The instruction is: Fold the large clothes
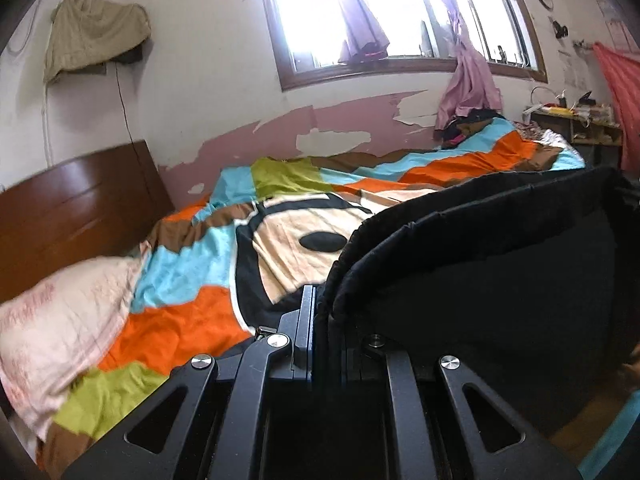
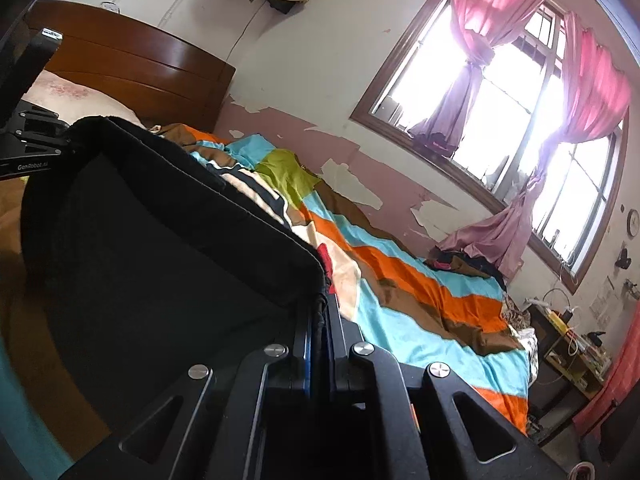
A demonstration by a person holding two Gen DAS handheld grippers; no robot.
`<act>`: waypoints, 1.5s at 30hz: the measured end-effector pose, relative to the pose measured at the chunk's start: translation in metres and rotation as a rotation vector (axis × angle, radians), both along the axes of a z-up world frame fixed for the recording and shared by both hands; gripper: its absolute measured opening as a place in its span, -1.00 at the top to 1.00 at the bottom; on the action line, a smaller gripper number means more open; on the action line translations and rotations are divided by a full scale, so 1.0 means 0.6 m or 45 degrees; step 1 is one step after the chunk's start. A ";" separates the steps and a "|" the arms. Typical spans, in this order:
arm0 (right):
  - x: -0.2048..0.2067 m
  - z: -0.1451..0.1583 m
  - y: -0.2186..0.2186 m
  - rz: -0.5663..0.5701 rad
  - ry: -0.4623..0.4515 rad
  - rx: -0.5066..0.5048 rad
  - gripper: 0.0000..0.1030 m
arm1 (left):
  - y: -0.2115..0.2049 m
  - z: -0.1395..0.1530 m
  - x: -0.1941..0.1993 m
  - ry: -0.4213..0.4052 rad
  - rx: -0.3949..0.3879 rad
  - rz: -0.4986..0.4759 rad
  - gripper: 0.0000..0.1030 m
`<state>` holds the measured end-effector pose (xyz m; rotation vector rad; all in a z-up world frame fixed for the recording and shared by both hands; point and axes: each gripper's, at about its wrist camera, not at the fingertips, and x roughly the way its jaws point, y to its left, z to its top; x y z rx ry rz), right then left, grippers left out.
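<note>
Both tongs, left [image 1: 320, 320] and right [image 2: 318, 320], clamp the black fabric garment [image 1: 480, 272]; keep the edge taut, lower evenly onto the patchwork bed [image 1: 192, 264].

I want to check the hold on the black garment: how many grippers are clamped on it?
2. The left gripper pinches one end of the black garment's top edge, the right gripper the other end.

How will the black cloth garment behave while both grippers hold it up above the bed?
The black cloth garment is probably floppy: between the left gripper and right gripper its doubled edge curves rather than running straight. It seems fairly light, since thin pinches carry it. Released, it would likely collapse onto the colourful patchwork bedspread.
</note>
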<state>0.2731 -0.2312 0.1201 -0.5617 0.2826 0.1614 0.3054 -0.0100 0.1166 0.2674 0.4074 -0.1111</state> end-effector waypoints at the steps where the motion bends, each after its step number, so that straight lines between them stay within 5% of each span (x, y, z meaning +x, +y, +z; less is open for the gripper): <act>1: 0.017 0.002 0.003 -0.013 -0.011 -0.011 0.89 | -0.003 0.005 0.013 -0.001 0.008 0.006 0.86; 6: 0.125 0.012 0.010 -0.094 -0.025 -0.007 0.89 | -0.018 0.017 0.106 -0.029 0.069 0.045 0.86; 15: 0.290 -0.071 0.009 -0.214 0.154 0.023 0.89 | -0.035 -0.088 0.241 0.106 0.222 0.051 0.86; 20: 0.339 -0.119 0.009 -0.235 0.301 0.058 0.88 | -0.018 -0.126 0.262 0.214 0.192 0.048 0.85; 26: 0.338 -0.093 0.002 -0.181 0.319 0.098 0.83 | -0.004 -0.093 0.274 0.310 0.064 -0.002 0.71; 29: 0.338 -0.072 -0.008 -0.177 0.337 0.167 0.83 | 0.020 -0.059 0.282 0.395 -0.101 0.051 0.43; 33: 0.327 -0.036 -0.018 -0.179 0.336 0.271 0.78 | 0.037 -0.004 0.261 0.302 -0.236 0.084 -0.53; 36: 0.306 -0.003 -0.022 -0.162 0.297 0.304 0.41 | 0.046 0.037 0.236 0.247 -0.333 0.062 -0.58; 38: 0.288 0.019 -0.025 -0.132 0.293 0.334 -0.45 | 0.052 0.059 0.223 0.236 -0.389 0.048 -0.58; 42: 0.247 0.052 -0.035 -0.063 0.346 0.466 -0.62 | 0.059 0.091 0.193 0.194 -0.505 0.007 -0.90; 45: 0.220 0.062 -0.041 -0.064 0.356 0.522 -0.86 | 0.055 0.094 0.169 0.194 -0.567 -0.021 -0.91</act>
